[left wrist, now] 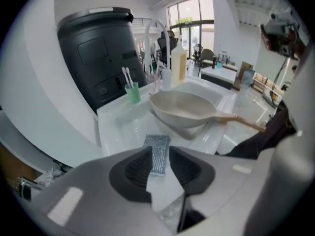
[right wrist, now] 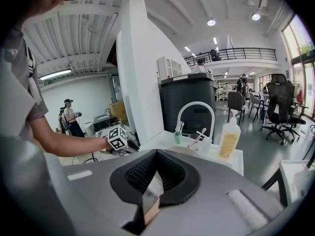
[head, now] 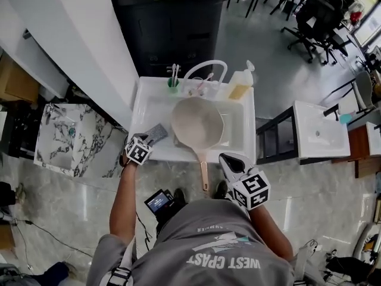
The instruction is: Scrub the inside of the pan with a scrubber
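Note:
A beige pan (head: pixel 197 123) sits in the white sink (head: pixel 143 109), its long handle (head: pixel 204 171) pointing over the front rim toward me. The grey scrubber (head: pixel 158 132) lies flat on the sink's front left rim. My left gripper (head: pixel 146 142) is right at it. In the left gripper view the scrubber (left wrist: pixel 159 149) lies in the gap of the left gripper (left wrist: pixel 160 163), whose jaws stand apart, and the pan (left wrist: pixel 184 107) is just beyond. My right gripper (head: pixel 231 159) hovers by the pan handle's near end. The right gripper (right wrist: pixel 156 155) is shut and holds nothing.
A white faucet (head: pixel 205 67), a green cup of toothbrushes (head: pixel 173 85) and a soap bottle (head: pixel 241 83) line the sink's back edge. A black bin (head: pixel 169 22) stands behind. A marble top (head: pixel 65 136) is at left, a second white basin (head: pixel 318 130) at right.

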{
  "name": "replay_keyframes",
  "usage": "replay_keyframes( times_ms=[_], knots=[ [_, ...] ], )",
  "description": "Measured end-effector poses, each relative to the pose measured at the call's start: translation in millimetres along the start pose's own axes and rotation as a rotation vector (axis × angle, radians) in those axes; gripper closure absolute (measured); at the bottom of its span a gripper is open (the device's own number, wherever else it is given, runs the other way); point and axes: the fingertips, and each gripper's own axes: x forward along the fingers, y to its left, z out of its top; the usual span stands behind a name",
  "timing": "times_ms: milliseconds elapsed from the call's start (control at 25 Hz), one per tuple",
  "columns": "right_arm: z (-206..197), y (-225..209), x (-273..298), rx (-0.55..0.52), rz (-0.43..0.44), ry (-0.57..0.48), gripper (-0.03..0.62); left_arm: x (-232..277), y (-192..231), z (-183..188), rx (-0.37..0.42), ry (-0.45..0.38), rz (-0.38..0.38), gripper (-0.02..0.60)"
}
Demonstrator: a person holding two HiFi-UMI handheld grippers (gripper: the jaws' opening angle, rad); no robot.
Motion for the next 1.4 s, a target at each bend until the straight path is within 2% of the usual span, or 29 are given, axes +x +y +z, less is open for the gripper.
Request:
replay_keyframes(
  times_ms=[80, 280, 520, 640, 800, 920, 1080, 1400],
  knots=[
    [5, 2, -1, -0.004, -0.001, -0.01, 0.592, -29, 4, 19, -0.028, -0.093, 0.031, 0.496],
    [20, 2, -7, -0.015, -0.016, -0.056, 0.592, -115, 5, 74, -0.044, -0.367, 0.107, 0.58],
    [50, 2, -25, -0.023, -0.046, -0.18, 0.592, -214, -16, 128, -0.078, -0.666, 0.087, 0.58],
    [64, 11, -36, -0.055, -0.051, -0.243, 0.592, -253, -30, 142, -0.088, -0.768, 0.074, 0.58],
    [76, 27, -49, -0.137, -0.057, -0.292, 0.594, -289, -54, 158, -0.046, -0.854, 0.058, 0.58],
    [76, 34, -54, -0.177, -0.052, -0.289, 0.594, -303, -76, 171, 0.003, -0.886, 0.037, 0.58],
    [70, 36, -57, -0.166, -0.056, -0.274, 0.594, -306, -96, 176, 0.046, -0.894, 0.011, 0.58],
    [61, 39, -64, -0.156, -0.066, -0.259, 0.594, -307, -110, 176, 0.062, -0.892, -0.016, 0.58]
  ],
)
